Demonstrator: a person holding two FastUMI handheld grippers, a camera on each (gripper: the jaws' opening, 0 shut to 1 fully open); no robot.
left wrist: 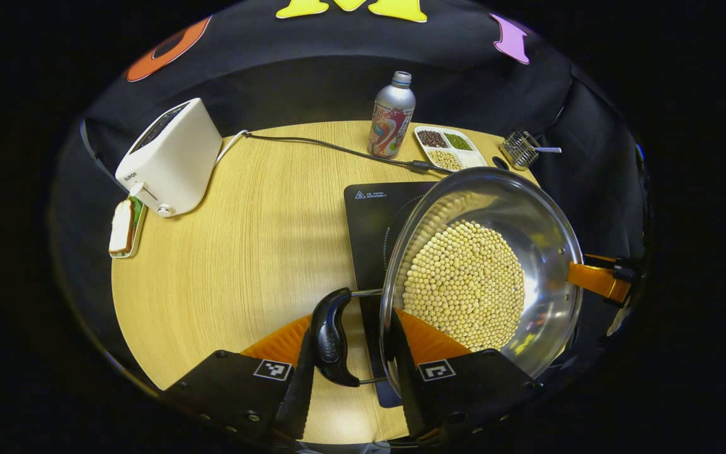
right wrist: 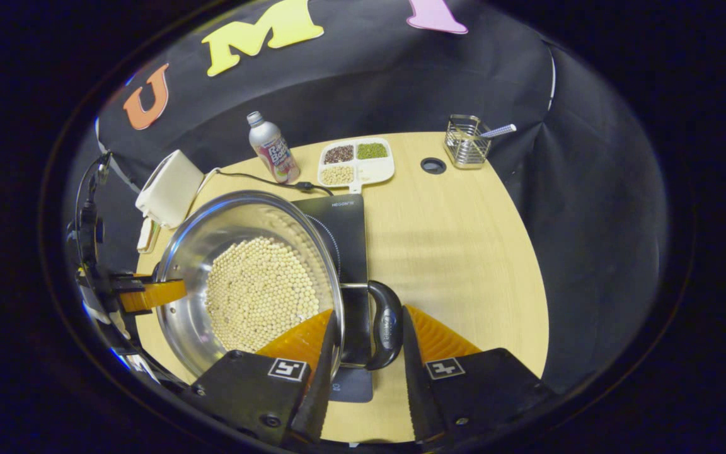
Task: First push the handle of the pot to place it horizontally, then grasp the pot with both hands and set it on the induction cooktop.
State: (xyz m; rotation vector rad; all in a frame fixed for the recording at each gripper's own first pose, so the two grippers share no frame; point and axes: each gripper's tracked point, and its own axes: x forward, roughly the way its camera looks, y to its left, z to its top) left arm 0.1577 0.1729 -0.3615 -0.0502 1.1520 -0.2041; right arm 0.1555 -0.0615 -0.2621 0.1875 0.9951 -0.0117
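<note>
Step in hand: the two-handed carry. The pot [left wrist: 483,277], steel and loaded with pale beans, is held above the induction cooktop [left wrist: 372,217], overlapping it and apparently not yet seated on the glass.

The left gripper [left wrist: 351,372] has its jaws narrowed around one black side handle [left wrist: 330,337]; full contact of both fingers cannot be confirmed. The right gripper [right wrist: 363,359] straddles the opposite handle [right wrist: 387,325] with one finger against the pot rim side; its clamping also cannot be confirmed.

Next move, as judged: lower the pot level, centred over the cooktop ring, then widen both jaws. Tilt risks spilling beans.

Surface: a light wood-grain tabletop [right wrist: 457,246]. Behind the cooktop stand a bottle [left wrist: 392,116] and a divided tray [left wrist: 448,148]; a toaster [left wrist: 171,157] sits well apart. Black cloth walls enclose the booth.
</note>
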